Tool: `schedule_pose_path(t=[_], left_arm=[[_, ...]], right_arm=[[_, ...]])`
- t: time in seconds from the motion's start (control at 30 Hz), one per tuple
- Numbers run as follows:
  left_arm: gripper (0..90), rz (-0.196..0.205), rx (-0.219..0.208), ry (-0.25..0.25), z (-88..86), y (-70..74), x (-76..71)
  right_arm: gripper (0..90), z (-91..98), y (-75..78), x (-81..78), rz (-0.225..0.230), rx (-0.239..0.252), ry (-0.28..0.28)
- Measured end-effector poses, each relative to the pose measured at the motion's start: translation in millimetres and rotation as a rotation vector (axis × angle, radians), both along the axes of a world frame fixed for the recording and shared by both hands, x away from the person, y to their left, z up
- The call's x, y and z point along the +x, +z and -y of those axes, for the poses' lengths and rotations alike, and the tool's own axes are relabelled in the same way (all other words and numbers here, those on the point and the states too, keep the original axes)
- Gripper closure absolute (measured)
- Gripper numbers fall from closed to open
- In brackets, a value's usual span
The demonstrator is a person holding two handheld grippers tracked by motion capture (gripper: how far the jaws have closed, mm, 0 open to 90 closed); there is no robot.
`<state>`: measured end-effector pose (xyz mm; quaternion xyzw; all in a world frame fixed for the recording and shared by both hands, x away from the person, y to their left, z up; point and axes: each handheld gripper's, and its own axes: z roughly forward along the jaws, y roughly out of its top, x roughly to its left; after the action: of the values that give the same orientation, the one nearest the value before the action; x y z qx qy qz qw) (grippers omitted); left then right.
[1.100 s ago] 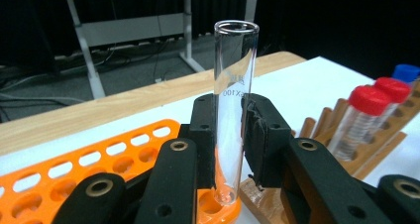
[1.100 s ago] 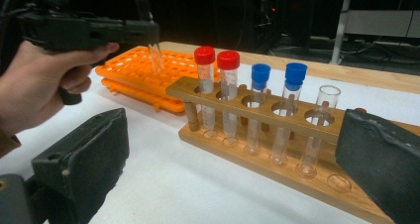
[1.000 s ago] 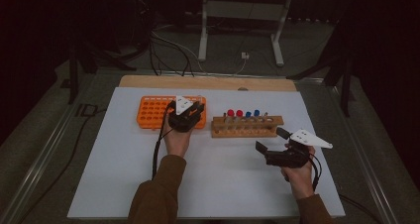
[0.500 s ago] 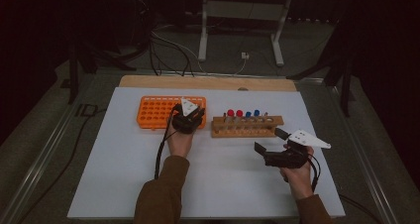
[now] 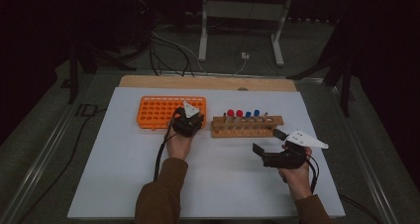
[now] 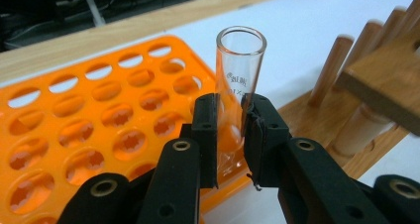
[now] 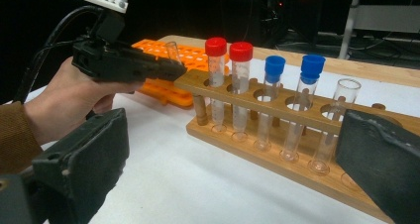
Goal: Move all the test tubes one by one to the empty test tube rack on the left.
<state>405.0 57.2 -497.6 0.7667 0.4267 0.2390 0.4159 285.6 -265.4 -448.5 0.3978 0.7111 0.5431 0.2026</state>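
Left claw (image 6: 232, 130) cam: open tube (image 6: 239, 80) pinched over orange rack (image 6: 74, 115).

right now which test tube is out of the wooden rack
The uncapped glass tube clamped in the left gripper over the orange rack; the others stand in the wooden rack.

White surface (image 5: 124, 174), rectangular, with a bare wooden strip (image 5: 208, 82) along the far edge. Resting directly on it: orange tube rack (image 5: 158, 110), left of centre toward the far side, many round wells; wooden tube rack (image 5: 247, 127), just to its right, close but apart, carrying two red-capped, two blue-capped and one uncapped tube upright. Near half of the sheet bare apart from forearms above it.
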Motion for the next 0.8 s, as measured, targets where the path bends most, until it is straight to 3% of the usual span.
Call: schedule_pose_path(t=[0.17,0.3,0.4,0.6,0.73,0.8], left_arm=[[77.2,-0.013,0.015,-0.01,0.4,2.1,1.2],[75.8,-0.024,-0.006,-0.011,-0.3,2.4,1.1],[68.2,-0.017,-0.018,-0.024,-0.5,4.3,-2.1],[54.0,0.005,-0.093,-0.003,-10.4,16.0,-8.7],[48.4,-0.002,-0.176,0.001,-23.2,25.1,-16.3],[40.0,0.006,-0.196,0.014,-29.3,30.0,-21.6]], right_arm=[[0.7,-0.5,-0.5,0.2,-0.005,0.001,-0.001],[0.7,-1.7,-1.0,0.2,-0.005,-0.004,0.004],[0.8,-1.2,-0.9,0.2,-0.006,-0.001,0.002],[0.7,0.4,-0.5,0.3,-0.005,0.003,-0.005],[0.7,0.9,-0.1,0.3,-0.005,0.006,-0.008],[0.7,1.0,-0.1,0.5,-0.007,0.007,-0.008]])
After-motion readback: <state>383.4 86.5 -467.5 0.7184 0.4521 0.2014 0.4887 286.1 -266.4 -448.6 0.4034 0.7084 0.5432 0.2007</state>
